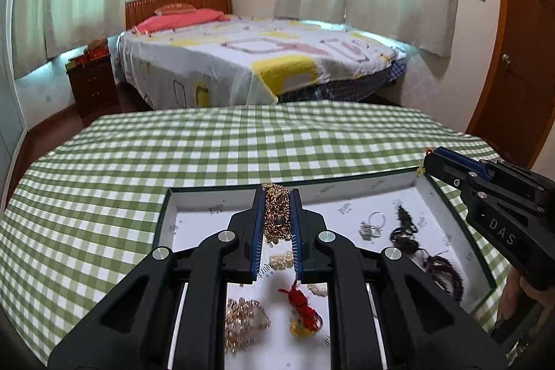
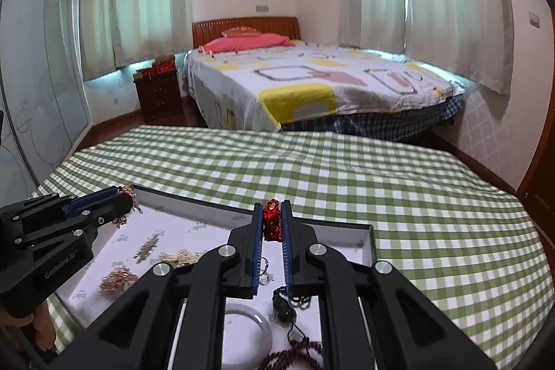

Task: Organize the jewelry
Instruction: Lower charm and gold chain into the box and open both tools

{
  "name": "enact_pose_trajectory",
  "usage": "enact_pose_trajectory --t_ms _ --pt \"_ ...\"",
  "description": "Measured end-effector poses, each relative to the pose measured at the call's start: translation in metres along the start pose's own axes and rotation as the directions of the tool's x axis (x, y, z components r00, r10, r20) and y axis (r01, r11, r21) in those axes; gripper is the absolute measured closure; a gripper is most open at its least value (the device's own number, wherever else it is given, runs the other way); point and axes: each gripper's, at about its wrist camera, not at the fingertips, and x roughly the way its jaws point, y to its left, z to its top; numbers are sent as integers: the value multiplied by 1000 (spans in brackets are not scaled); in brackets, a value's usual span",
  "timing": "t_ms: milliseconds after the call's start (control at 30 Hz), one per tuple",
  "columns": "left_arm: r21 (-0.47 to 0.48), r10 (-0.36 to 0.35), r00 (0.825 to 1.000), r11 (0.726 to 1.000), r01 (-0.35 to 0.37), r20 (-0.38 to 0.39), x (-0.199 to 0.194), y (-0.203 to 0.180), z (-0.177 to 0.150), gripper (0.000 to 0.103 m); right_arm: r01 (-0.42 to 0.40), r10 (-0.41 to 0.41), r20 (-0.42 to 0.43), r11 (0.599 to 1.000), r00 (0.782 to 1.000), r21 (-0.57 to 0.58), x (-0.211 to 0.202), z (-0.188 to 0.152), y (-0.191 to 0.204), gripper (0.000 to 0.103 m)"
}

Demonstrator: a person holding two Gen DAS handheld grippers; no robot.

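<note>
A white-lined tray [image 1: 194,196] with a dark green rim lies on the checked table; it also shows in the right wrist view [image 2: 364,236]. My left gripper [image 1: 276,196] is shut on a gold chain [image 1: 275,214] and holds it above the tray. My right gripper [image 2: 271,207] is shut on a red beaded piece [image 2: 271,221] above the tray's right part. In the tray lie a pearl bracelet [image 1: 281,259], a red knotted charm [image 1: 303,304], a rose-gold bracelet [image 1: 242,325], silver rings [image 1: 373,224], dark beads [image 1: 445,273] and a clear bangle [image 2: 249,325].
The green-and-white checked tablecloth [image 1: 242,141] covers the table. A bed [image 1: 260,58] stands beyond its far edge, a dark nightstand [image 1: 92,82] at the left and a wooden door [image 1: 520,40] at the right.
</note>
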Motion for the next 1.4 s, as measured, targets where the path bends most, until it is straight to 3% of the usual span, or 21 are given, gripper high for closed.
enact_pose_trajectory --t_ms 267,700,833,1000,1100,1167,1300,1400 --pt "-2 34 992 999 -34 -124 46 5 1 89 -2 3 -114 1000 994 13 38 -1 -5 92" --pt "-21 33 969 999 -39 -243 77 9 -2 89 -11 24 -239 998 971 56 63 -4 -13 92" --pt "-14 37 969 999 -42 -242 76 8 -3 86 -4 19 -242 998 970 62 63 -5 -15 82" --pt "-17 41 968 999 -47 -248 78 9 -1 75 1 13 -242 998 970 57 63 -5 -14 75" --pt "-14 42 967 999 -47 -251 78 9 -1 68 4 11 -237 998 971 61 62 -5 -15 65" --pt "-13 51 969 998 -55 -241 76 9 0 53 6 8 -233 998 972 60 61 -6 -15 58" --pt "-10 58 976 998 -62 -211 68 8 0 37 24 -12 -207 998 978 58 54 -6 -14 36" --pt "-3 81 980 997 -83 -181 56 7 0 29 27 -15 -188 998 982 61 47 -6 -13 30"
